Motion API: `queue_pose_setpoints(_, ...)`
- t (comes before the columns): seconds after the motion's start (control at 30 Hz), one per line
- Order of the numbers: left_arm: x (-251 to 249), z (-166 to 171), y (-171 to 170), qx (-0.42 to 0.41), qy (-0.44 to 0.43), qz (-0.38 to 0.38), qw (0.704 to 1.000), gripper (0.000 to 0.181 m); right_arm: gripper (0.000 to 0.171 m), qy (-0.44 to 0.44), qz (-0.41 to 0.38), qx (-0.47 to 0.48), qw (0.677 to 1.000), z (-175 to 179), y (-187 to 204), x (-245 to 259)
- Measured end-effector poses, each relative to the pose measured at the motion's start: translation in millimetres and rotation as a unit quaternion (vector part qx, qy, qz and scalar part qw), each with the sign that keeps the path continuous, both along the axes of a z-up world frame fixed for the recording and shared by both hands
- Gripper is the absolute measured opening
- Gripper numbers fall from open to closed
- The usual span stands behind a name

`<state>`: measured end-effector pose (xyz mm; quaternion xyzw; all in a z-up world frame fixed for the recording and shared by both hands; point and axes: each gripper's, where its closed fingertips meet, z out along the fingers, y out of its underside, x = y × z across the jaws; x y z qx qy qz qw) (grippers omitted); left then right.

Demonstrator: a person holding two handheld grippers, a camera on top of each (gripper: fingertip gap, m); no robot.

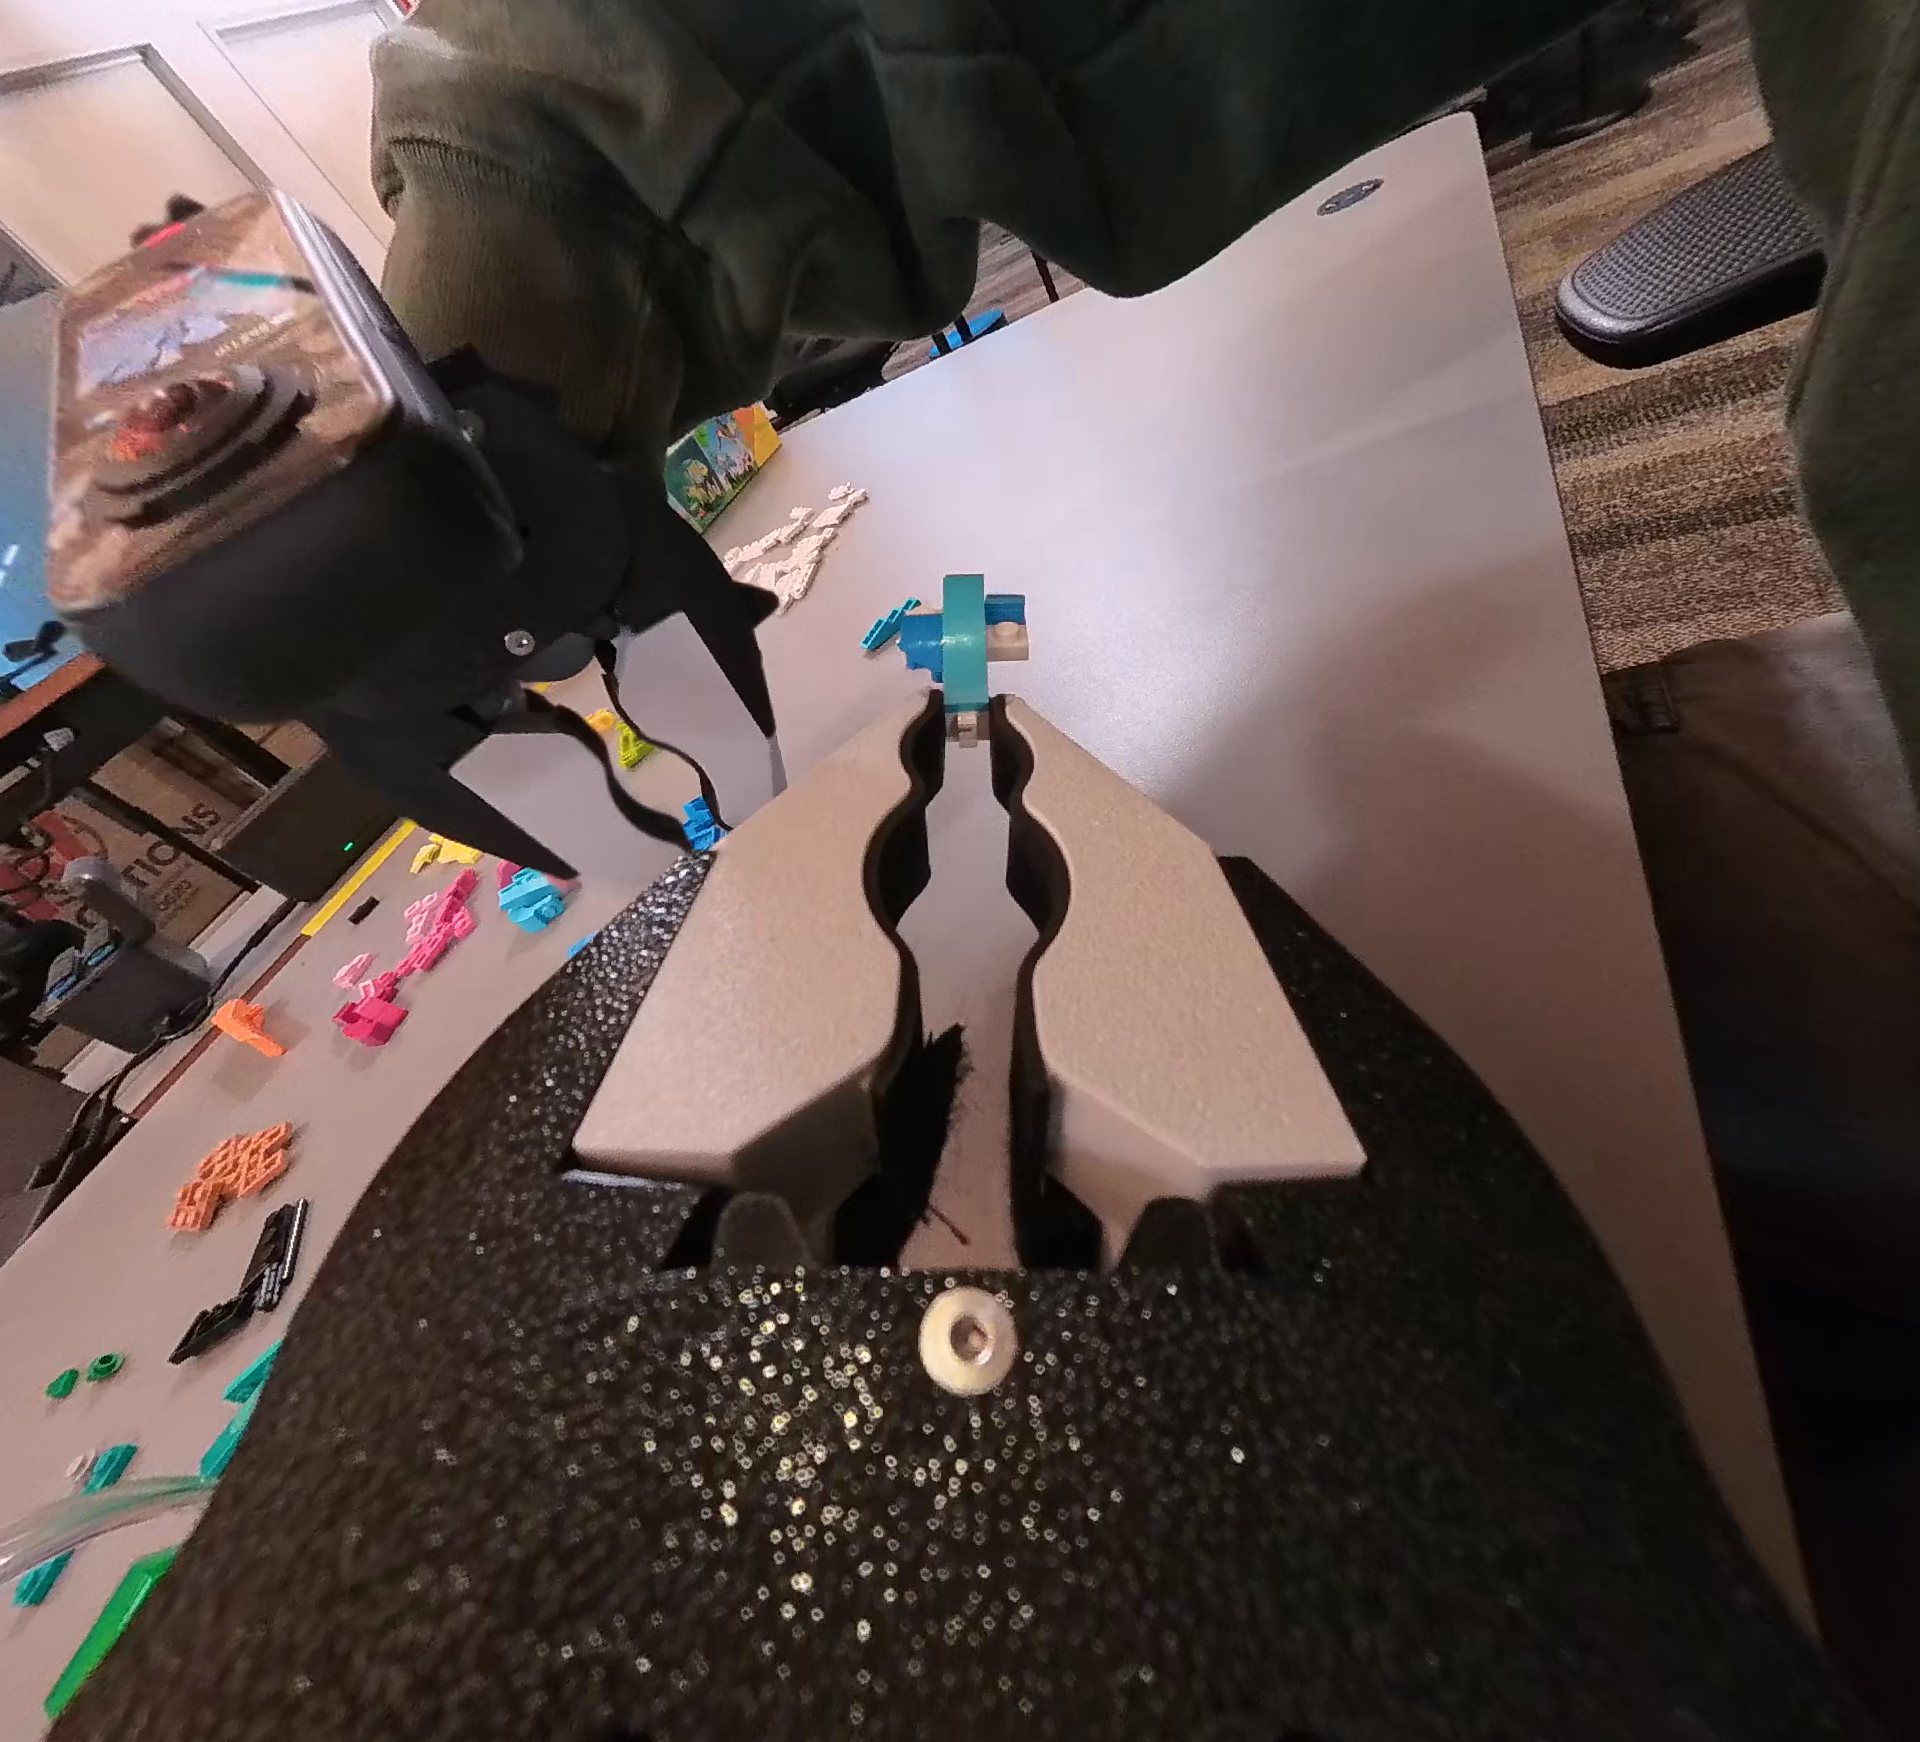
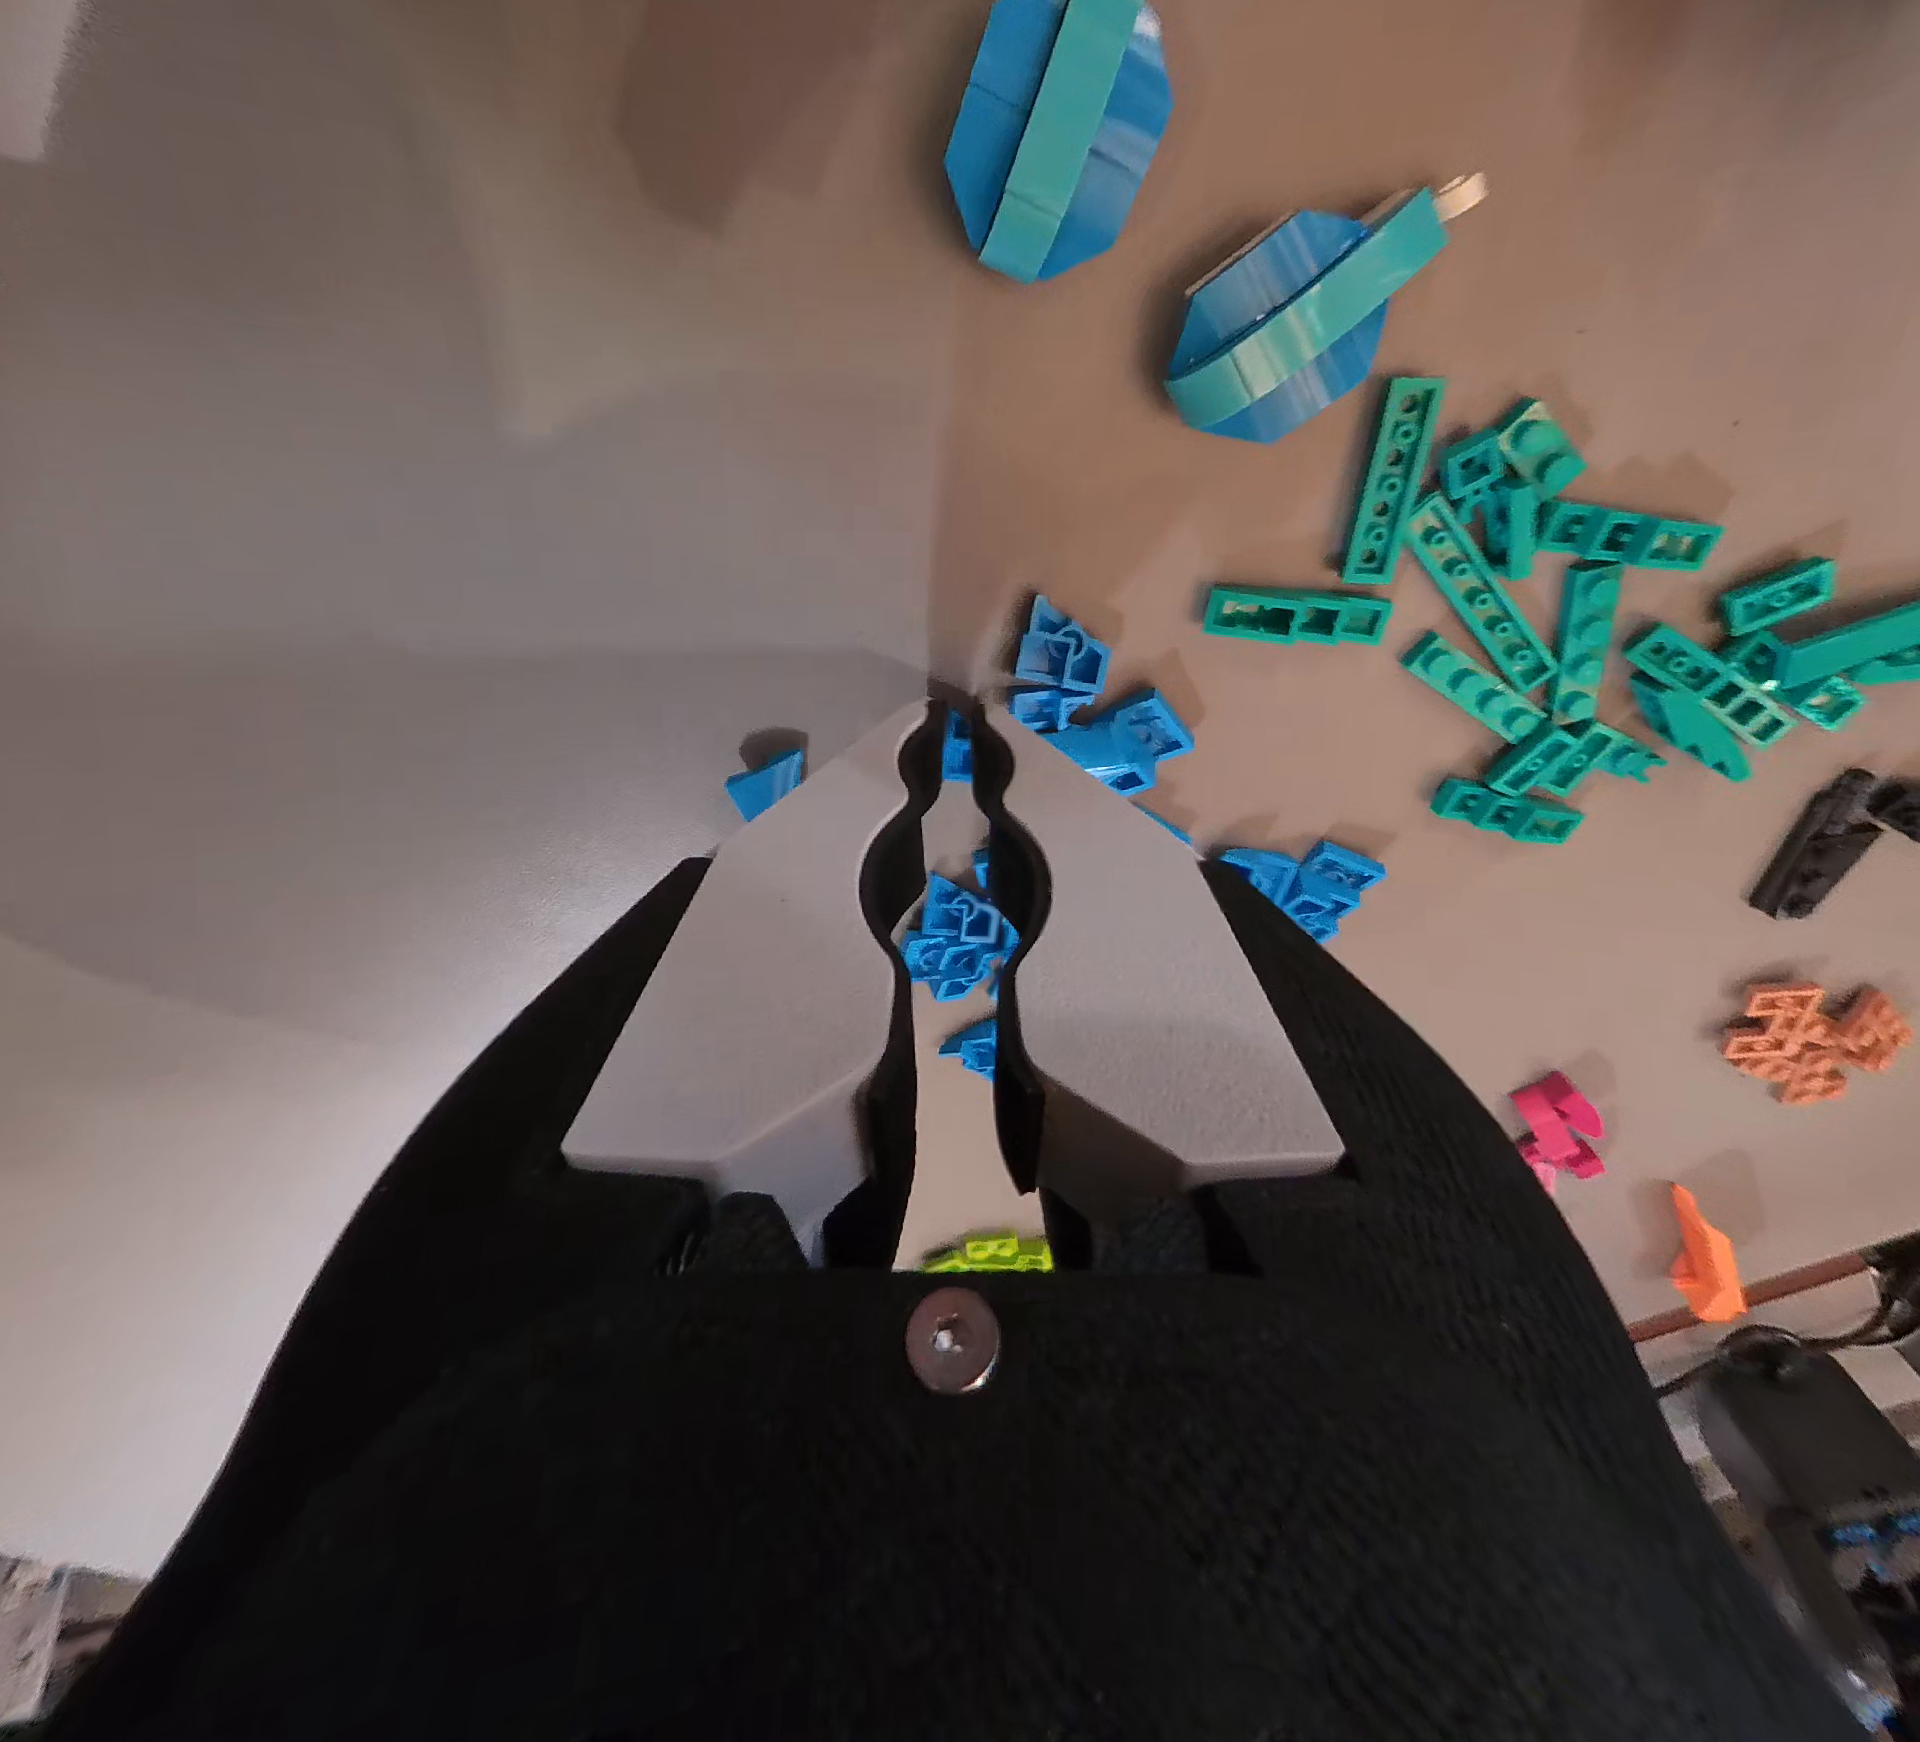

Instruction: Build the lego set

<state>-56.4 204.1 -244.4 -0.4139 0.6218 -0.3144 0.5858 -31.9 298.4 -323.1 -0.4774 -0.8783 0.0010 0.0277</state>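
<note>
Pinching a tan stud under a blue-and-teal leaf build (image 1: 961,643) with the left gripper (image 1: 968,718); nipping a small blue brick (image 2: 956,745) with the right gripper (image 2: 958,724). Showing two finished leaves (image 2: 1070,103) only in the right wrist view; hiding most blue bricks (image 2: 956,939) behind its fingers.

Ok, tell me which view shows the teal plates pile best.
The right wrist view. It looks down on the teal plates pile spread on the table, each piece sharp and separate, right of the right gripper. The left wrist view catches only a few teal pieces at its lower left edge, partly hidden behind the left gripper.
</note>
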Motion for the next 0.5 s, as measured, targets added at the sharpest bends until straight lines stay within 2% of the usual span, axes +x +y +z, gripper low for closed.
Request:
queue_pose_setpoints(0.13, 0, 0, 0, 0.000, 0.000, 0.000, 1.000, 0.006, 0.001, 0.005, -0.030, -0.014, 0.999, 0, -3, 0)
queue_pose_setpoints(0.2, 0, 0, 0, -0.001, -0.001, 0.000, 1.000, 0.006, 0.001, 0.061, -0.081, -0.037, 0.994, 6, -6, -6)
queue_pose_setpoints(0.27, -1, 1, 1, -0.001, -0.002, 0.002, 1.000, 0.006, 0.001, 0.163, -0.150, -0.095, 0.970, 23, -13, -20)
queue_pose_setpoints(0.3, -1, 1, 1, -0.002, -0.002, 0.003, 1.000, 0.006, 0.001, 0.228, -0.185, -0.138, 0.946, 37, -18, -28)
queue_pose_setpoints(0.37, -1, 2, 3, -0.007, -0.007, 0.007, 1.000, 0.006, 0.000, 0.353, -0.243, -0.231, 0.874, 69, -28, -38)
queue_pose_setpoints(0.5, -3, 6, 14, -0.030, -0.018, 0.033, 0.999, 0.006, 0.000, 0.528, -0.285, -0.342, 0.723, 117, -44, -35)
